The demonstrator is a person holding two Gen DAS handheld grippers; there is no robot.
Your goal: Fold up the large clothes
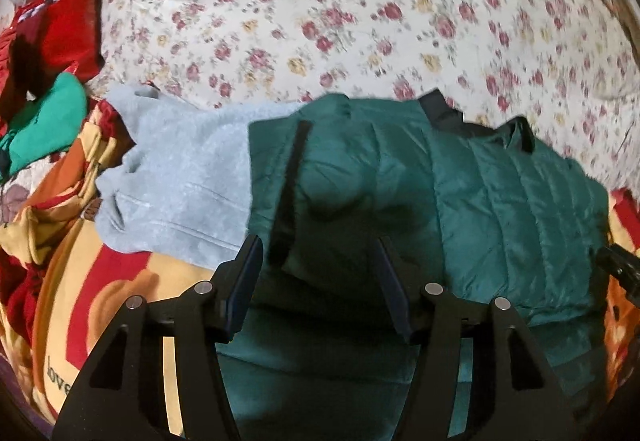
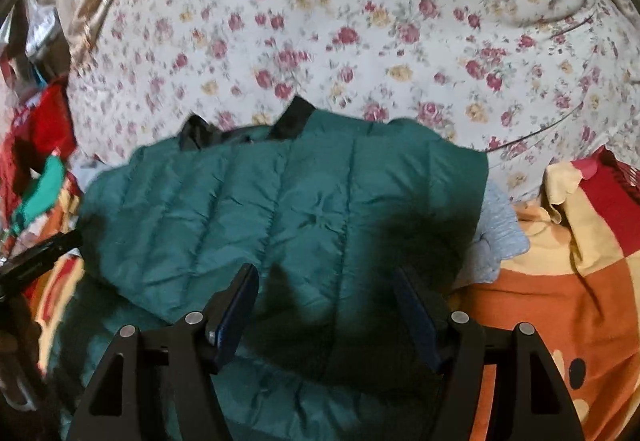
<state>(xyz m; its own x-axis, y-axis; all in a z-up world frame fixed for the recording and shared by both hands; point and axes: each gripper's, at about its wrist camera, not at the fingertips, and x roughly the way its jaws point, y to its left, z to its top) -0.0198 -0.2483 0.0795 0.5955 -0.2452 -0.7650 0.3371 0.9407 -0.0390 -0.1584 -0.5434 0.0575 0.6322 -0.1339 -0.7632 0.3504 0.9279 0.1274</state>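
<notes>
Both hand-held grippers hang over the green puffy jacket (image 1: 500, 201) with fingers spread wide, holding nothing: the left hand-held gripper (image 1: 318, 253) above its folded left side, the right hand-held gripper (image 2: 324, 281) above its middle. The jacket lies on a bright blanket (image 2: 560, 261), partly over a gray sweater (image 1: 180, 181). Past its far edge lies a flowery bedspread (image 1: 360, 21), wide and bare. Red and green clothes (image 1: 52, 81) pile up at the left.

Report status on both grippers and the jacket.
Left gripper open, right gripper open, both empty. Dark green quilted puffer jacket folded on bed. Grey fleece garment under its edge.
</notes>
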